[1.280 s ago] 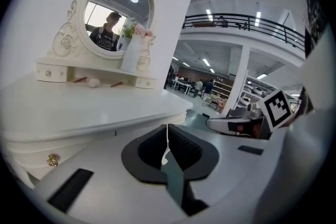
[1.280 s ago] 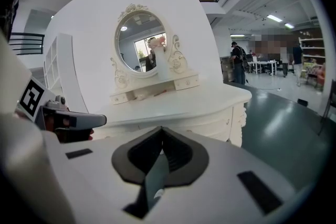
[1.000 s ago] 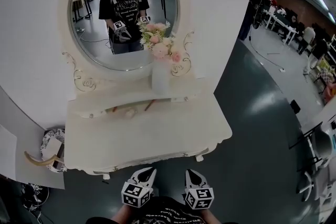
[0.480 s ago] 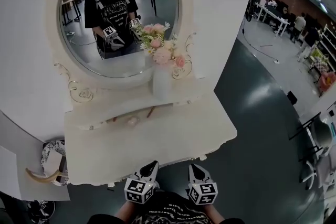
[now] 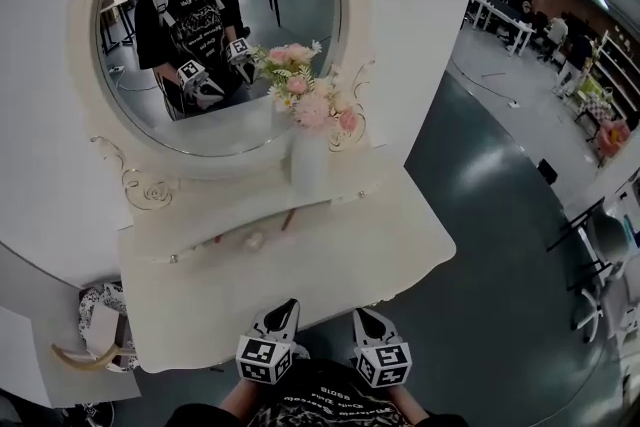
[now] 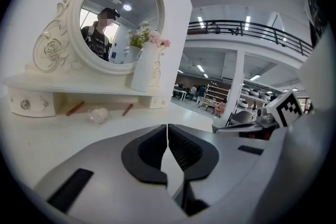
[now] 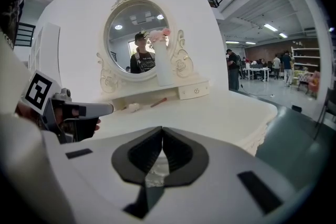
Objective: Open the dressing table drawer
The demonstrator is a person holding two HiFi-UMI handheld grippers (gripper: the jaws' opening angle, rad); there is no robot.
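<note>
The white dressing table (image 5: 330, 265) stands straight ahead under its oval mirror (image 5: 200, 25). On its back shelf sit two small drawers: the left one shows a knob (image 6: 23, 104), the right one (image 7: 195, 91) is at the shelf's other end. Any drawer under the tabletop's front edge is hidden from me. My left gripper (image 5: 285, 312) and right gripper (image 5: 363, 320) are side by side at the table's front edge, tips just over it. Both are shut with nothing between the jaws, as the left gripper view (image 6: 167, 128) and right gripper view (image 7: 161, 131) show.
A white vase of pink flowers (image 5: 308, 160) stands on the shelf. Under the shelf lie a small pink object (image 5: 255, 240) and a red stick (image 5: 287, 218). A patterned basket (image 5: 95, 310) sits on the floor at left. Chairs (image 5: 610, 255) and people are far right.
Both grippers have moved forward together, from just short of the table's front edge to over it. The table now sits closer and lower in the head view. The jaws stayed shut.
</note>
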